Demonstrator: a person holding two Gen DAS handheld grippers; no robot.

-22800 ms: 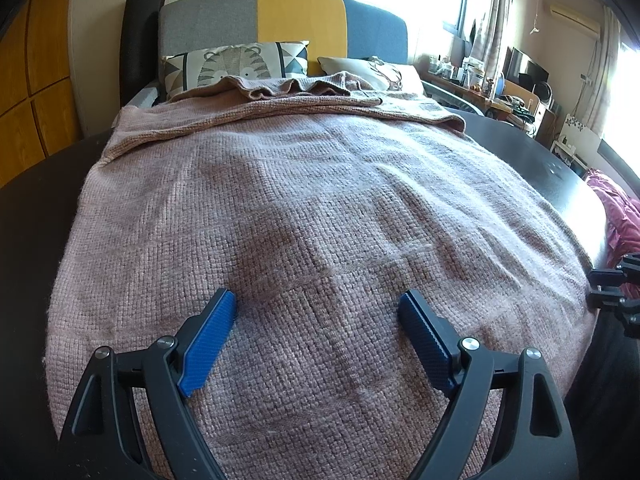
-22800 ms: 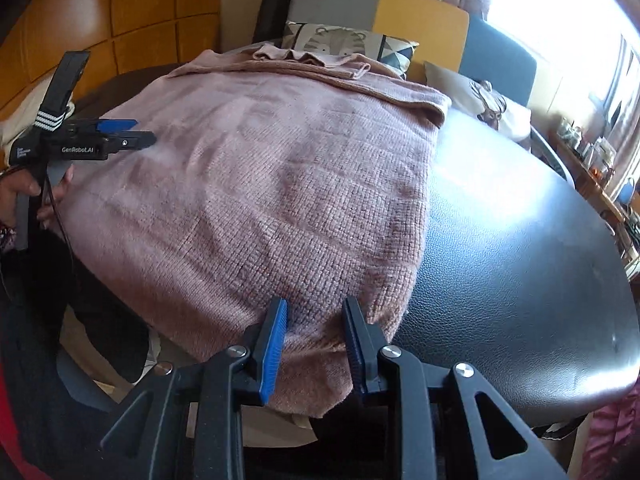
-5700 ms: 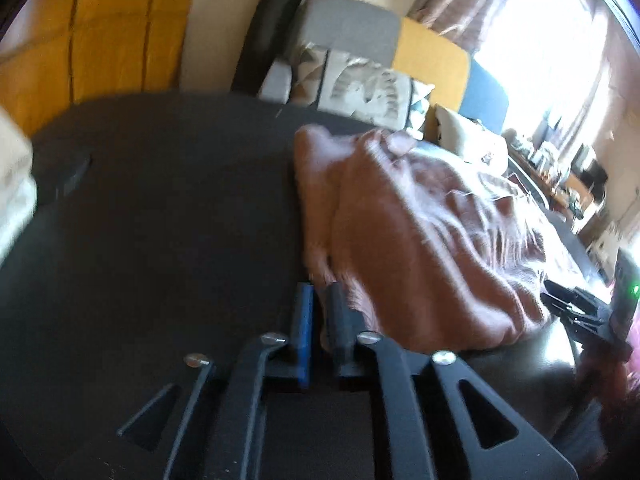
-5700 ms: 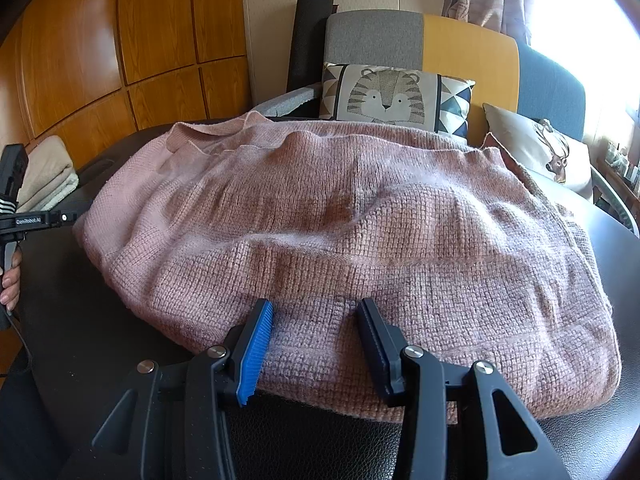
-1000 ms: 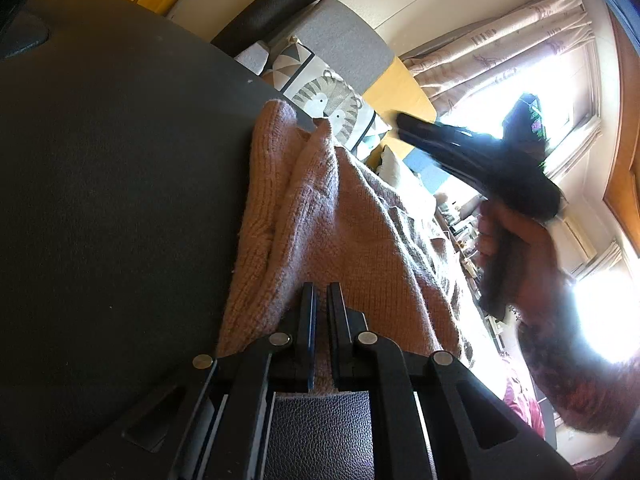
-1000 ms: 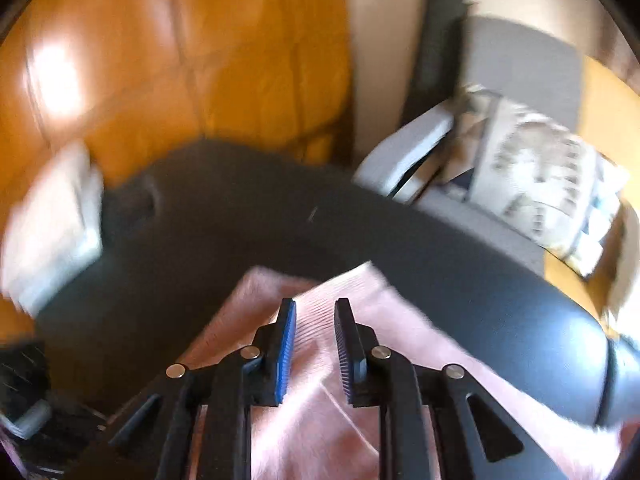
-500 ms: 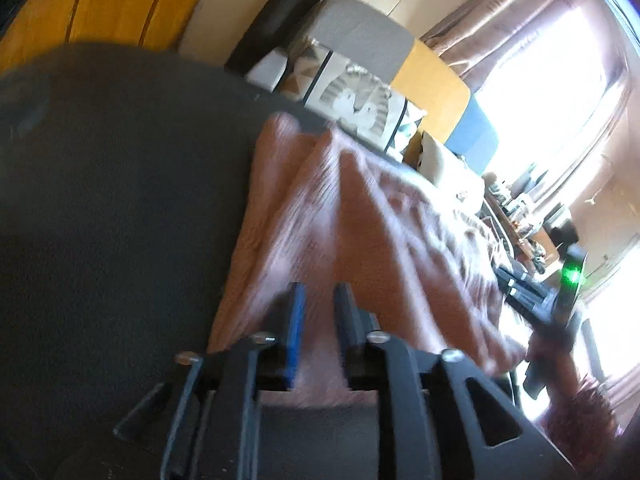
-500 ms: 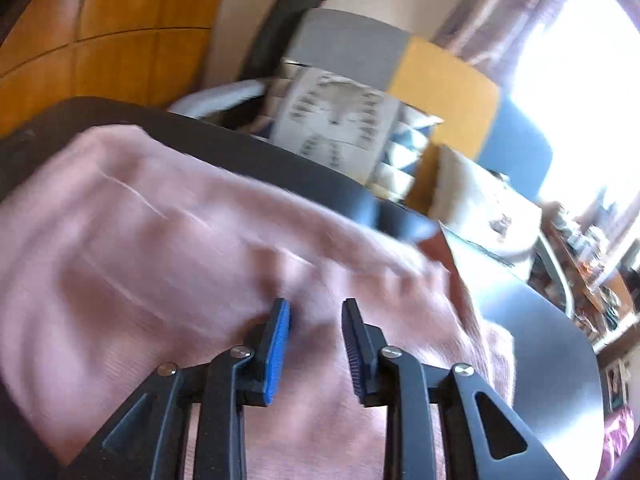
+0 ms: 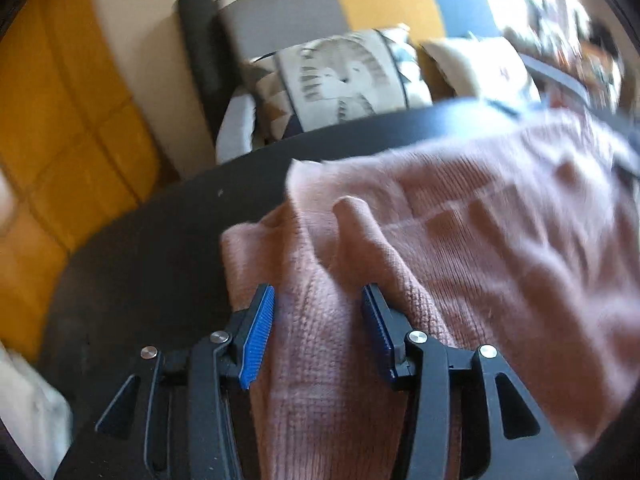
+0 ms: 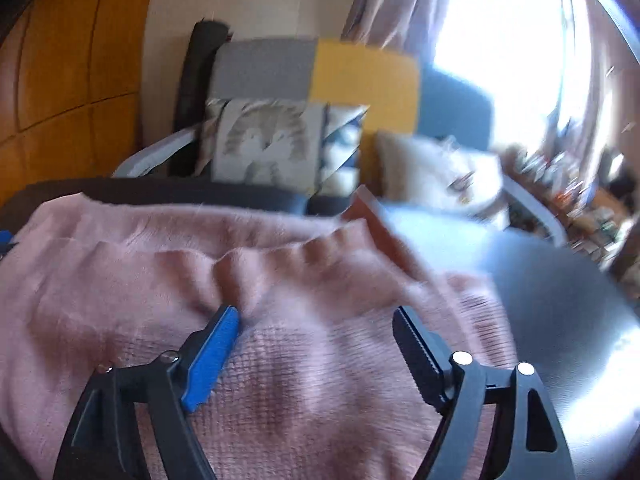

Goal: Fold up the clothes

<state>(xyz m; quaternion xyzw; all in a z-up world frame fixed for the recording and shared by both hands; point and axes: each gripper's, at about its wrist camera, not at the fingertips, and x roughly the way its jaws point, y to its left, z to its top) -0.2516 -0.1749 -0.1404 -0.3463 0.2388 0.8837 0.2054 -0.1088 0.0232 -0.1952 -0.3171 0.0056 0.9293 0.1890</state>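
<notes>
Bench [image 9: 132, 264], dark and rounded, carries a rumpled pink knitted garment [image 9: 500, 248] across its middle. Left tongs [image 9: 318, 334] sit spread apart over the garment's near fold, released. Right tongs [image 10: 316, 338] gape wide above the knit, gripping nothing.

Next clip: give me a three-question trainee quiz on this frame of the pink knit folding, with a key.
1. True or false: the left gripper is clamped shut on the pink knit.
2. What does the knit lie on: A) black table B) wooden floor C) sofa seat?
3. Fill in: the right gripper has its jaws ____.

Key: 1 false, its jaws stand apart over the knit; 2 A; 3 open.
</notes>
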